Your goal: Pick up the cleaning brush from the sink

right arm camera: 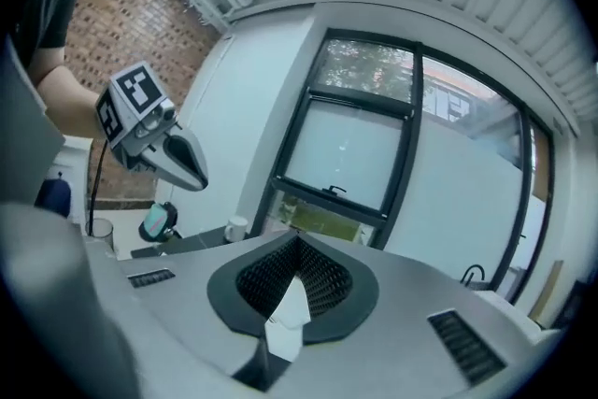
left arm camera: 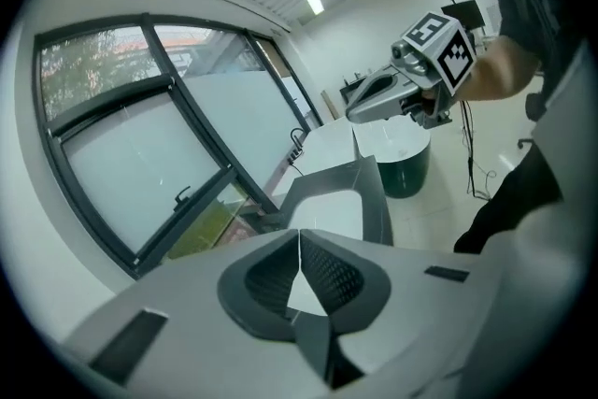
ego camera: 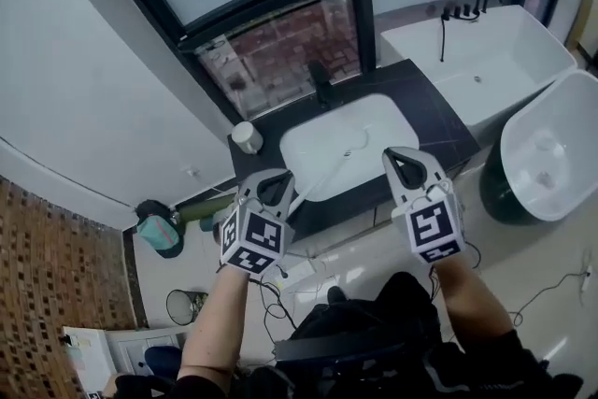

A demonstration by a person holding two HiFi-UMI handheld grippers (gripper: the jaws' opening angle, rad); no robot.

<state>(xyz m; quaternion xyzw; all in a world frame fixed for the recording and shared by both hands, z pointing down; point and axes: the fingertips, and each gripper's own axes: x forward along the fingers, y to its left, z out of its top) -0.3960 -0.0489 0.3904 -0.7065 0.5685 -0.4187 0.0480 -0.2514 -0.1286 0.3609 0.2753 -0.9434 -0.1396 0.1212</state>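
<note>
In the head view a white sink (ego camera: pixel 372 128) is set in a dark counter under the window. A thin white brush handle (ego camera: pixel 329 173) slants from the basin over its near rim. My left gripper (ego camera: pixel 277 180) is held in the air in front of the counter, near the handle's lower end, its jaws shut on nothing. My right gripper (ego camera: pixel 400 156) hovers by the sink's front right corner, also shut and empty. The left gripper view shows its shut gripper (left arm camera: pixel 299 238), the sink (left arm camera: pixel 329 212) beyond and the right gripper (left arm camera: pixel 385 94). The right gripper view shows its own shut gripper (right arm camera: pixel 297 244) and the left gripper (right arm camera: pixel 166 154).
A black faucet (ego camera: pixel 320 81) stands behind the basin and a white cup (ego camera: pixel 247 136) at the counter's left end. A white bathtub (ego camera: pixel 495 51) and a dark-sided round tub (ego camera: pixel 551 154) lie to the right. A teal object (ego camera: pixel 161 234), a wire bin (ego camera: pixel 187 304) and cables lie on the floor.
</note>
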